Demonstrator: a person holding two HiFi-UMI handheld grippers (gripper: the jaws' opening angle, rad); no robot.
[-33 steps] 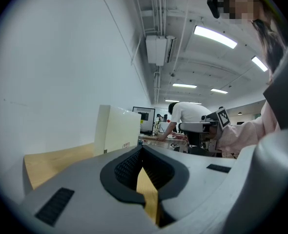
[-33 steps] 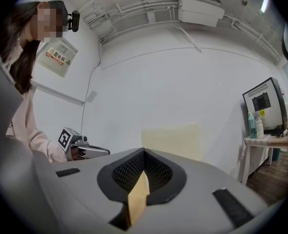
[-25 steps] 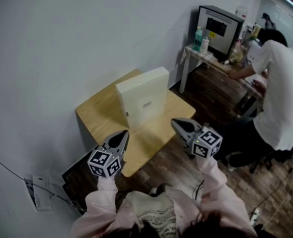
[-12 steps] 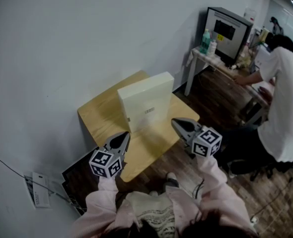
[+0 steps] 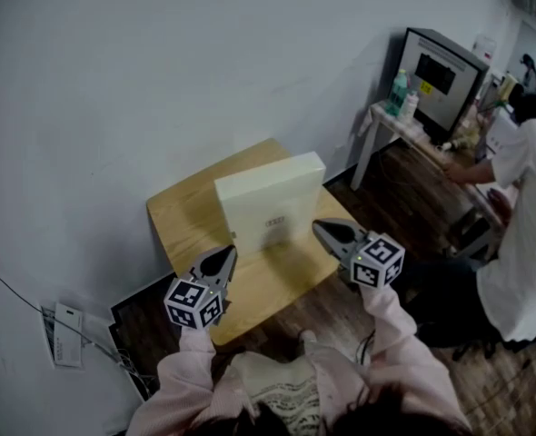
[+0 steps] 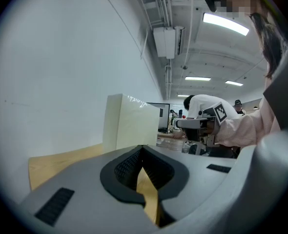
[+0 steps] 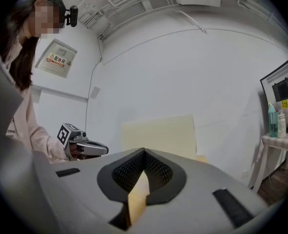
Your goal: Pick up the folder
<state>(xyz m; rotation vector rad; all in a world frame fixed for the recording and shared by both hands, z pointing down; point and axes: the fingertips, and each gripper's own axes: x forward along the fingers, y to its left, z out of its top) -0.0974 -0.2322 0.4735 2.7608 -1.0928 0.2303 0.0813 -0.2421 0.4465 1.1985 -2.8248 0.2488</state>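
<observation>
A cream box-shaped folder [image 5: 272, 203] stands upright on a small wooden table [image 5: 182, 212] against the white wall. It also rises ahead in the left gripper view [image 6: 132, 123] and in the right gripper view [image 7: 158, 135]. My left gripper [image 5: 228, 253] hovers over the table's near left edge, short of the folder, shut and empty. Off the folder's right front corner my right gripper [image 5: 317, 226] is shut too, with nothing in it. Each gripper shows in the other's view: the right gripper [image 6: 178, 124], the left gripper [image 7: 105, 150].
A person in a white shirt [image 5: 522, 234] sits at the right by a desk [image 5: 404, 125] with a monitor [image 5: 441, 66] and bottles [image 5: 400, 94]. A power strip [image 5: 64, 334] with cables lies on the floor at the left. Dark wood floor surrounds the table.
Both grippers have drifted closer to the folder, still shut. The head view has swung, so the table and folder sit slightly lower and further right in the picture.
</observation>
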